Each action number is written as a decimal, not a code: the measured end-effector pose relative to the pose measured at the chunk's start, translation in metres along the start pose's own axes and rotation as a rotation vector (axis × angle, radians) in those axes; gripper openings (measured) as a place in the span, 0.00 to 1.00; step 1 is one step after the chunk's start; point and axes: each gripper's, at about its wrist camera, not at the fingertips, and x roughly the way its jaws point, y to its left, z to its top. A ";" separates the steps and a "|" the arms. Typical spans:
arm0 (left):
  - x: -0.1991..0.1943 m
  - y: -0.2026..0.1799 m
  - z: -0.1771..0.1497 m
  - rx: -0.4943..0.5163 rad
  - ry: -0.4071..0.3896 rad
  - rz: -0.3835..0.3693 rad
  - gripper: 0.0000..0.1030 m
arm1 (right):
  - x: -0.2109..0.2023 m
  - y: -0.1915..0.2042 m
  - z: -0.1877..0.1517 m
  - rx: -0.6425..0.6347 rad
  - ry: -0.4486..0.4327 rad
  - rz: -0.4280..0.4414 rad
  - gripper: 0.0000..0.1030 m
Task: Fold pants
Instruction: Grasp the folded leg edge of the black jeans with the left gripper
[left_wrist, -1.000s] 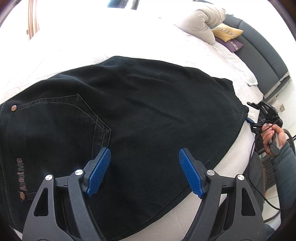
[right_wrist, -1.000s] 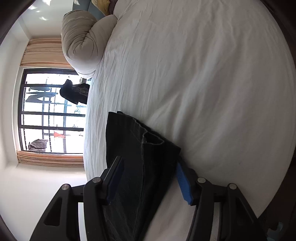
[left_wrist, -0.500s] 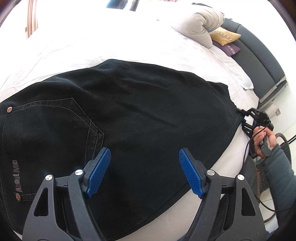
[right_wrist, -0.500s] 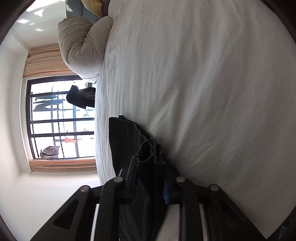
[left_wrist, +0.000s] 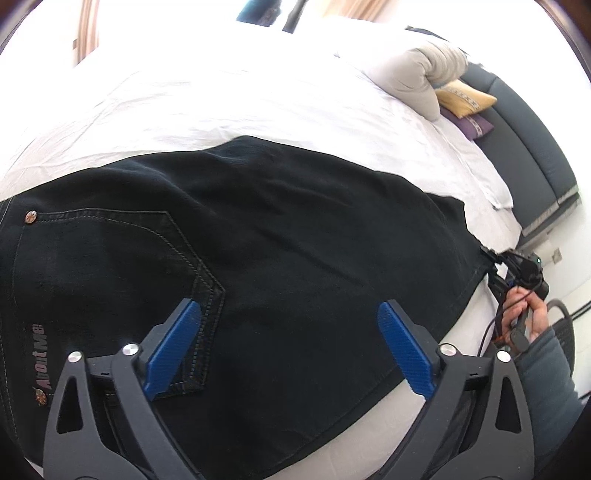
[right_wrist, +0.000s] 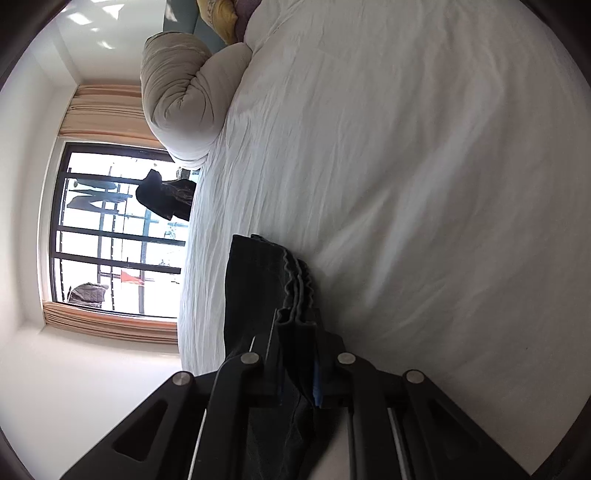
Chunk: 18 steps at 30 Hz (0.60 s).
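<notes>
One lengthwise fold looks done: black denim pants (left_wrist: 280, 243) lie flat on white-sheeted bed (left_wrist: 258, 99); right claw (right_wrist: 297, 373) closing on hem, left claw (left_wrist: 288, 347) opening, empty; crosswise folds remain.

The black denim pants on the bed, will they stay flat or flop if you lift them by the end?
The black denim pants would probably flop: the hem bunches into folds between the right gripper pads. They look fairly heavy, thick stitched denim. Likely no slipping on the wrinkled white bedsheet.
</notes>
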 end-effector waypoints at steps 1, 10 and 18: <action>-0.001 0.002 0.000 -0.006 -0.004 0.004 0.96 | 0.000 0.001 0.000 -0.004 -0.002 0.000 0.12; -0.004 0.018 0.006 -0.053 -0.010 0.014 1.00 | -0.008 0.027 -0.010 -0.122 -0.035 -0.058 0.11; 0.002 0.028 0.021 -0.136 0.006 -0.046 1.00 | 0.033 0.171 -0.181 -1.014 0.224 -0.107 0.11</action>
